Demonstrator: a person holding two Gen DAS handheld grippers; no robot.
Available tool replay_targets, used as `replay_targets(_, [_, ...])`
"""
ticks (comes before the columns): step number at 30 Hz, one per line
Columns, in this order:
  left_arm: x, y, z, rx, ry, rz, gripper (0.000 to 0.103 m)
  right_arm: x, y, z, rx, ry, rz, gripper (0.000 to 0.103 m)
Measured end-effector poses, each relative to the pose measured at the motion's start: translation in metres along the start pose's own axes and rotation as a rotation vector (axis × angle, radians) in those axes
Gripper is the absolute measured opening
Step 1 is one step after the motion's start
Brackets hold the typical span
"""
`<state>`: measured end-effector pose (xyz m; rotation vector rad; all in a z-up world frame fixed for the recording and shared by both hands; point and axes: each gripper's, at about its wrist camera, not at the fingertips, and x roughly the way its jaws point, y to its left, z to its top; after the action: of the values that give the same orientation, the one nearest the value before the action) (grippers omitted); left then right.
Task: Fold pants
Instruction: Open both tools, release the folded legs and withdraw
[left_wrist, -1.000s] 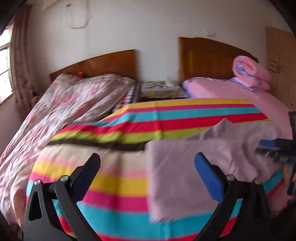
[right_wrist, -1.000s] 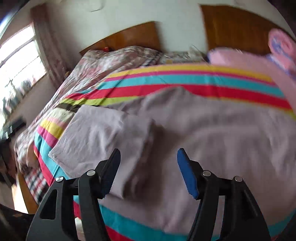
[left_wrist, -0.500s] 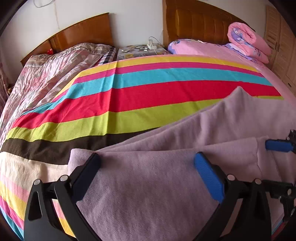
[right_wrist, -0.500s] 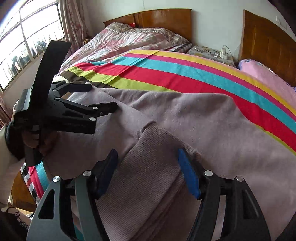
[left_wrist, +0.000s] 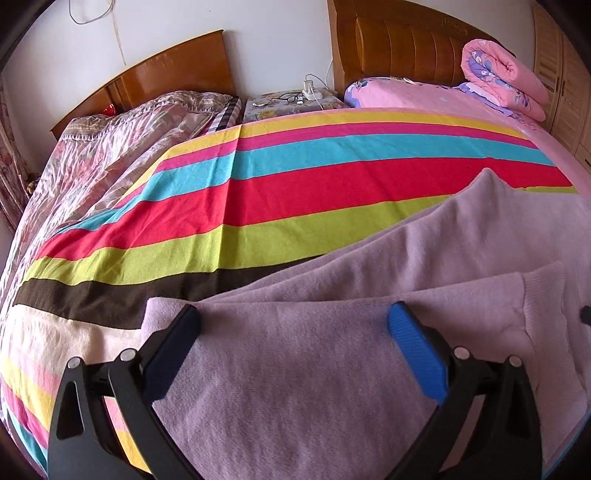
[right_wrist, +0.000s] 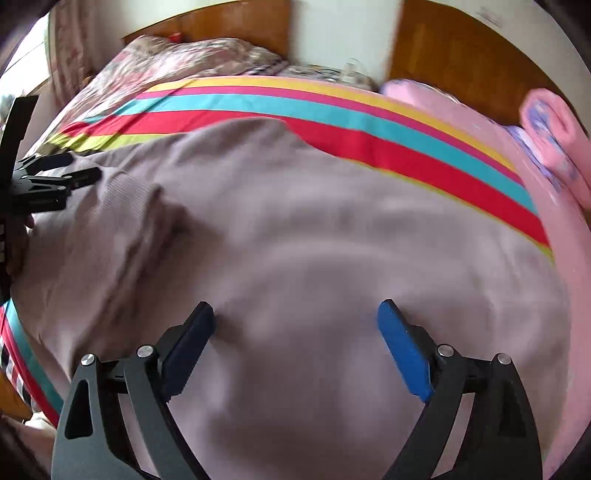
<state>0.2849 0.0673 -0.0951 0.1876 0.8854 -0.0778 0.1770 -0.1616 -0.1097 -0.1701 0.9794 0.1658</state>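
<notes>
- The pants, a soft mauve knit, lie spread on the striped blanket that covers the bed; one layer is folded over another near the left gripper, its ribbed cuff lying towards the right of the left wrist view
- The left gripper hangs over the near folded part of the pants; its jaws stand wide apart with nothing between them but the cloth below; whether the tips touch the cloth cannot be told
- The right gripper is over the broad middle of the pants, jaws released and spread wide, grasping nothing; this view is blurred, so fine creases are hard to read
- In the right wrist view the left gripper shows at the far left edge, its tips reaching over the ribbed cuff
- Beyond the blanket a floral quilt lies on the left side; a nightstand with eyeglasses stands between two wooden headboards; a rolled pink duvet rests on the pink sheet at the far right
</notes>
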Motion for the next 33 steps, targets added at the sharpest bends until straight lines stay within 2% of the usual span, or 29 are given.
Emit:
replay_targets(4, [0.0, 0.0, 0.0, 0.001, -0.001, 0.001, 0.102, -0.016, -0.02, -0.032, 0.033, 0.0, 0.049, 0.088])
replay_targets(7, [0.0, -0.001, 0.0, 0.002, 0.0, 0.003, 0.102, -0.028, -0.031, -0.043, 0.057, 0.002, 0.057, 0.088])
replay_targets(10, [0.0, -0.001, 0.0, 0.002, 0.003, 0.005, 0.102, -0.043, -0.05, -0.038, 0.083, -0.066, 0.052, 0.088])
replay_targets(14, [0.0, -0.004, -0.001, 0.017, -0.003, 0.03, 0.102, -0.042, -0.09, -0.019, 0.154, -0.126, -0.049, 0.089])
replay_targets(15, [-0.001, -0.005, -0.002, 0.022, -0.005, 0.038, 0.102, -0.037, -0.1, -0.016, 0.175, -0.11, -0.075, 0.089])
replay_targets(18, [0.0, -0.006, -0.002, 0.024, -0.006, 0.042, 0.102, -0.007, -0.126, -0.016, 0.197, 0.017, -0.17, 0.089])
replay_targets(20, [0.0, -0.003, -0.001, 0.015, 0.0, 0.029, 0.102, -0.01, -0.135, -0.023, 0.213, -0.012, -0.136, 0.091])
replay_targets(22, [0.0, -0.002, 0.001, 0.009, 0.013, 0.029, 0.102, -0.019, -0.141, -0.031, 0.235, -0.02, -0.138, 0.091])
replay_targets(24, [-0.011, -0.007, 0.008, -0.045, 0.04, 0.109, 0.1, -0.031, -0.144, -0.039, 0.271, -0.054, -0.111, 0.091])
replay_targets(25, [-0.024, -0.014, 0.013, -0.084, 0.017, 0.112, 0.097, -0.042, -0.145, -0.044, 0.284, -0.086, -0.092, 0.091])
replay_targets(27, [-0.052, -0.04, 0.027, -0.079, -0.065, -0.042, 0.098, -0.057, -0.145, -0.054, 0.283, -0.121, -0.108, 0.091])
replay_targets(29, [-0.067, -0.08, 0.037, 0.01, -0.104, -0.155, 0.099, -0.056, -0.15, -0.062, 0.292, -0.126, -0.097, 0.091])
replay_targets(31, [-0.075, -0.133, 0.036, 0.143, -0.137, -0.233, 0.1, -0.048, -0.154, -0.067, 0.302, -0.092, -0.116, 0.091])
replay_targets(33, [-0.071, -0.18, 0.026, 0.257, -0.128, -0.292, 0.1, -0.041, -0.158, -0.072, 0.301, -0.083, -0.147, 0.091])
